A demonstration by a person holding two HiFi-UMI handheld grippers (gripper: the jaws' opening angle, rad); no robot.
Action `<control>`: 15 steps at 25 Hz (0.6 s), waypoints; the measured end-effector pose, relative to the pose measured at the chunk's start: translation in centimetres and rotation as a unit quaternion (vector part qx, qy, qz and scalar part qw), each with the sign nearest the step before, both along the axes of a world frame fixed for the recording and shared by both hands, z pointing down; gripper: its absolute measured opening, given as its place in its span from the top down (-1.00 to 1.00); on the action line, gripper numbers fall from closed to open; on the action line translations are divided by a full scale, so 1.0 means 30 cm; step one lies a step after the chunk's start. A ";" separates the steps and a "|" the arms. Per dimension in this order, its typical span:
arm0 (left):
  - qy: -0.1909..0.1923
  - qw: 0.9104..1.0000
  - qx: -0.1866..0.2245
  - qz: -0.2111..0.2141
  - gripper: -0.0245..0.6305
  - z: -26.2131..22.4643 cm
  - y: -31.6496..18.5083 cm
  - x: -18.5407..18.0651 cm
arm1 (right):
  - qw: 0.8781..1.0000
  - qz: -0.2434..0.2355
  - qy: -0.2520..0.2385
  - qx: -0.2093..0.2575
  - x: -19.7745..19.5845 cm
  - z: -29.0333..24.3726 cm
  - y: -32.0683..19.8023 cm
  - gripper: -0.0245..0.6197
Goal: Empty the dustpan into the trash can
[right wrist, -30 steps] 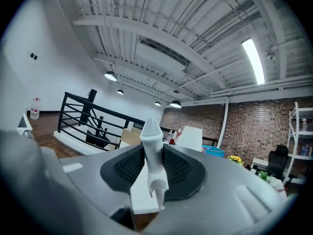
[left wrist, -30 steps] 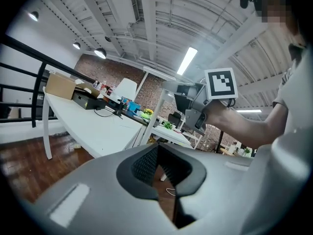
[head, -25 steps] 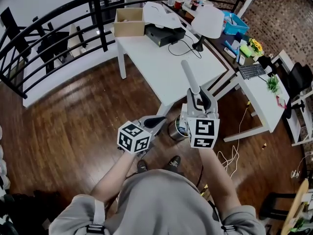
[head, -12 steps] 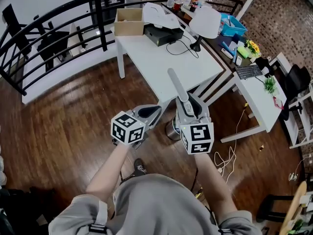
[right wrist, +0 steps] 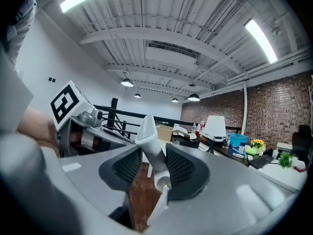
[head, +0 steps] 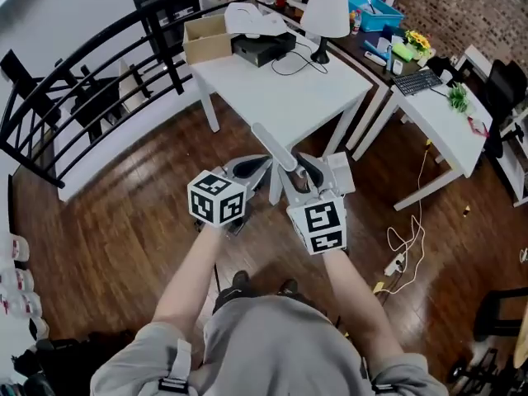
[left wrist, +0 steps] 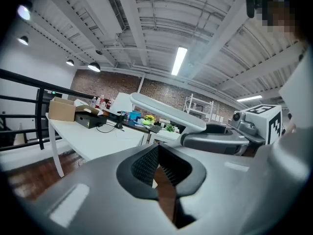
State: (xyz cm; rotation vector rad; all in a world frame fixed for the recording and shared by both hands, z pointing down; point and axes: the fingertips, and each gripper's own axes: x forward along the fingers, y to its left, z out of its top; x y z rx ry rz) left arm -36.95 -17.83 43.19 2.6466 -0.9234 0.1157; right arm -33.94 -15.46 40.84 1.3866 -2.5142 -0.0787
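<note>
My right gripper has a long pale-grey dustpan handle between its jaws, slanting up and to the left. In the right gripper view the handle leans on the right pad with a gap to the left pad. The jaws are opening. My left gripper is just left of it, shut and empty. From the left gripper view the handle and the right gripper show beyond the left gripper's jaws. The dustpan's pan and the trash can are hidden from every view.
A white table stands just ahead with a lamp, a cardboard box and a black device. A black railing runs along the left. A second desk is at right, and cables lie on the wooden floor.
Both grippers shifted left and came closer together. The handle leans further left. The metal can seen below the grippers earlier is out of sight now.
</note>
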 end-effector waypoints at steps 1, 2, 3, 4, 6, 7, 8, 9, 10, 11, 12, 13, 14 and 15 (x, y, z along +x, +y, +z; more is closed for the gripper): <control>0.005 1.000 -0.002 0.002 0.91 0.005 0.015 -0.017 | 1.000 0.000 0.001 -0.004 -0.007 0.013 0.024 0.50; 0.011 1.000 -0.004 0.005 0.91 0.009 0.030 -0.033 | 1.000 0.001 0.002 -0.006 -0.015 0.026 0.047 0.49; 0.016 1.000 -0.006 0.011 0.91 0.014 0.045 -0.049 | 1.000 0.003 0.005 -0.006 -0.022 0.038 0.068 0.49; 0.020 1.000 -0.009 0.019 0.91 0.022 0.062 -0.064 | 1.000 0.007 0.006 -0.005 -0.029 0.050 0.088 0.49; 0.021 0.999 -0.017 0.042 0.91 0.041 0.109 -0.098 | 1.000 0.020 0.004 -0.006 -0.042 0.075 0.132 0.48; 0.019 0.998 -0.020 0.056 0.91 0.049 0.133 -0.115 | 1.000 0.029 0.001 -0.005 -0.048 0.085 0.153 0.48; 0.018 0.997 -0.021 0.069 0.91 0.054 0.150 -0.130 | 0.999 0.038 -0.002 -0.003 -0.055 0.092 0.169 0.47; 0.020 0.996 -0.022 0.081 0.91 0.053 0.160 -0.143 | 0.999 0.045 -0.002 -0.001 -0.064 0.098 0.181 0.47; 0.024 0.995 -0.022 0.092 0.91 0.047 0.168 -0.154 | 0.999 0.052 0.000 0.000 -0.076 0.106 0.190 0.47; 0.029 0.994 -0.021 0.104 0.91 0.040 0.179 -0.164 | 0.998 0.057 0.003 -0.001 -0.091 0.117 0.201 0.47; 0.033 0.993 -0.020 0.115 0.91 0.032 0.194 -0.172 | 0.998 0.061 0.005 -0.003 -0.106 0.132 0.211 0.47; 0.036 0.991 -0.019 0.127 0.91 0.025 0.211 -0.177 | 0.998 0.067 0.007 -0.005 -0.115 0.145 0.220 0.47; 0.037 0.989 -0.019 0.139 0.91 0.019 0.228 -0.175 | 0.997 0.073 0.007 -0.006 -0.117 0.154 0.227 0.47; 0.037 0.988 -0.018 0.151 0.91 0.013 0.244 -0.170 | 0.997 0.081 0.005 -0.007 -0.113 0.159 0.232 0.46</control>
